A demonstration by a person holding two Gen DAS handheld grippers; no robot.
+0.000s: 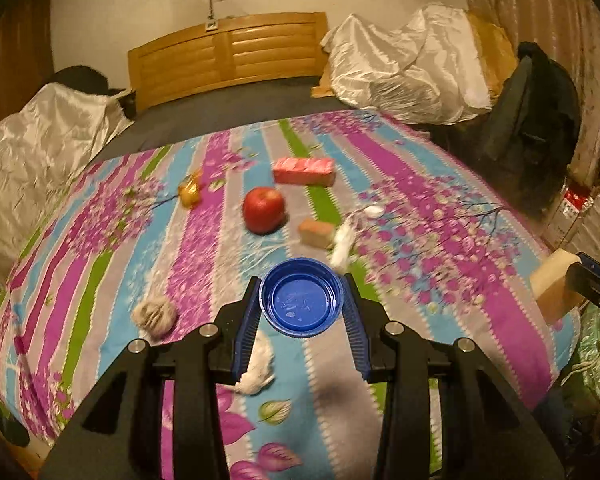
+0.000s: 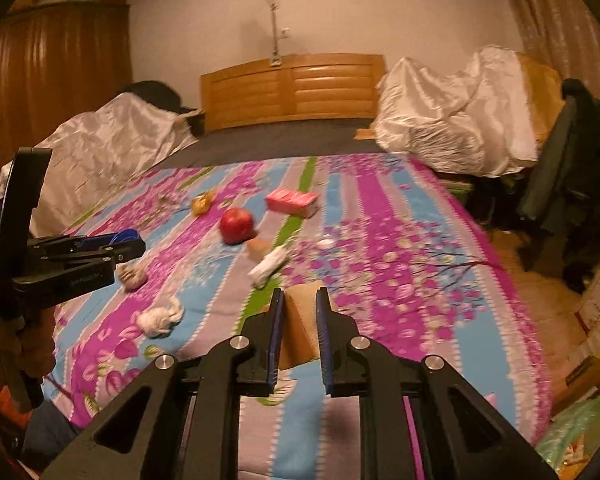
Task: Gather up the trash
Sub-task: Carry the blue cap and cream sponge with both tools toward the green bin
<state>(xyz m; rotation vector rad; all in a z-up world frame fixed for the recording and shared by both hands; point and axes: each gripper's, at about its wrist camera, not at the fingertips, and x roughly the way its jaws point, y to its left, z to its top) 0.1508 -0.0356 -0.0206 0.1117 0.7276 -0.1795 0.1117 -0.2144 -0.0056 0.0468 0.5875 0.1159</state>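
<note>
Both grippers loaded above the striped bedspread (image 1: 420, 184).
Left gripper (image 1: 303, 304) pinching blue lid (image 1: 302, 303), hollow seen only from left wrist; right gripper (image 2: 299, 322) clamped on tan block (image 2: 300, 320).

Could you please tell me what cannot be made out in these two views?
- Trash container: in neither view.
- Blue lid in the left tongs: right wrist view shows only an edge.
- Tan block's sides: covered by the right tongs.
- Small white item: blurred, unidentifiable.
</note>
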